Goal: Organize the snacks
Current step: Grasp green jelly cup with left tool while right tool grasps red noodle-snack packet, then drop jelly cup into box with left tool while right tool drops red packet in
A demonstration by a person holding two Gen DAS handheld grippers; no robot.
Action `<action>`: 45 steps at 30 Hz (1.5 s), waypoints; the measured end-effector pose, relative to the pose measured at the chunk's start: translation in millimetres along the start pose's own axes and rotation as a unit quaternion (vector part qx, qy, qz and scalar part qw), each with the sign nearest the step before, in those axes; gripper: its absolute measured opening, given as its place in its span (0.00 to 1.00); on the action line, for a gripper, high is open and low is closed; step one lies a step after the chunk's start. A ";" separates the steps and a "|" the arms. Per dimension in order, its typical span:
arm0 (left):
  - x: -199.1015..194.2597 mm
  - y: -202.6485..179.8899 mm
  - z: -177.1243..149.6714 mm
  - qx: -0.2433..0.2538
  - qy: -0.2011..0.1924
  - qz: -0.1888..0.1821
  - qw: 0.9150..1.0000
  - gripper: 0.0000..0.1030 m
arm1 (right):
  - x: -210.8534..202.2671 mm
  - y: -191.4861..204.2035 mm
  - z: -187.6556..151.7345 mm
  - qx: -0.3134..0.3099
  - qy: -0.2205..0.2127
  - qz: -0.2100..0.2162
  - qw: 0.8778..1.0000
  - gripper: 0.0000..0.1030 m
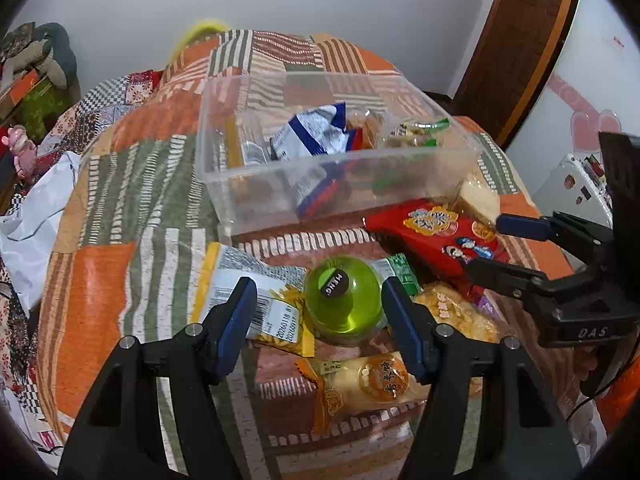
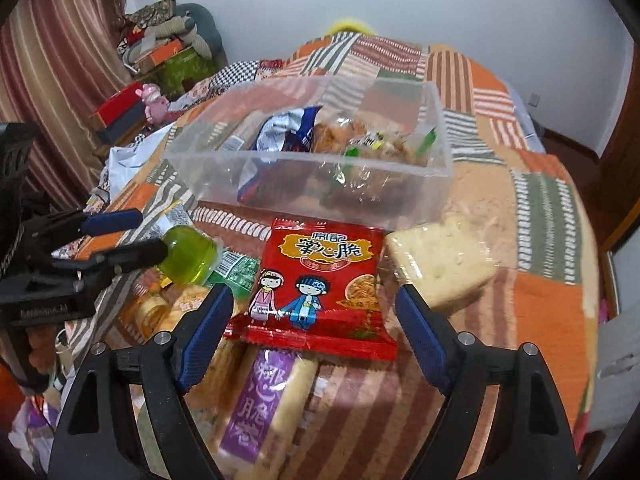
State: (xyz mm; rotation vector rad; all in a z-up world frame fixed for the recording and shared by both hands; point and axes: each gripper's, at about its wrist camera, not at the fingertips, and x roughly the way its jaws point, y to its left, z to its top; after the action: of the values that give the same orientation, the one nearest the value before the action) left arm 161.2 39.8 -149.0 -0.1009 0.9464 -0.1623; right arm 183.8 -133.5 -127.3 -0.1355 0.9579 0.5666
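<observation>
A clear plastic bin (image 1: 224, 176) (image 2: 440, 152) sits on the patchwork cloth and holds several snack packs, among them a blue and white one (image 1: 308, 136). In front of it lie loose snacks. My left gripper (image 1: 320, 296) is open, its fingers on either side of a green jelly cup (image 1: 344, 296) (image 2: 188, 258). My right gripper (image 2: 314, 304) (image 1: 480, 244) is open, its fingers either side of a red snack packet (image 2: 320, 284) (image 1: 436, 236). A pale cracker pack (image 2: 440, 264) lies right of the packet, a purple-label pack (image 2: 260, 404) below it.
A yellow and white packet (image 1: 248, 292) and an orange-wrapped cake (image 1: 368, 380) lie near the jelly cup. White cloth (image 1: 32, 216) is bunched at the left edge. Boxes and stuffed items (image 2: 160, 52) are piled at the far left. A wooden door frame (image 1: 520, 40) stands at the right.
</observation>
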 end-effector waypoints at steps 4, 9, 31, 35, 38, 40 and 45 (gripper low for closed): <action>9.1 -2.7 -3.2 0.003 0.005 -0.009 1.000 0.61 | 13.8 -1.2 -1.8 0.011 0.015 0.004 1.000 0.79; 18.4 -6.3 -4.3 0.003 0.009 -0.033 0.999 0.46 | 22.6 -3.5 -1.0 0.027 0.018 0.010 0.999 0.79; -24.1 -7.2 6.9 0.002 -0.051 -0.024 0.998 0.43 | -5.3 -10.3 -2.1 0.042 -0.003 0.039 0.998 0.63; -38.9 -5.2 15.9 -0.002 -0.068 -0.022 0.997 0.43 | -21.2 -10.3 1.4 0.042 -0.021 0.039 0.998 0.63; -49.8 -3.3 24.4 -0.005 -0.084 -0.020 0.996 0.43 | -33.0 -10.1 3.7 0.037 -0.034 0.038 0.998 0.63; -56.7 -2.0 30.0 -0.006 -0.095 -0.018 0.995 0.43 | -39.2 -9.3 6.0 0.035 -0.041 0.038 0.998 0.63; -69.9 0.0 46.2 -0.006 -0.120 -0.009 0.993 0.43 | -56.0 -9.9 15.6 0.032 -0.071 0.029 0.997 0.63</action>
State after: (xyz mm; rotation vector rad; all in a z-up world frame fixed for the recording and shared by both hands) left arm 158.7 53.3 -66.3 -0.1372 0.7068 -0.1569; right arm 175.5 -158.6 -74.6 -0.0102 0.8435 0.5900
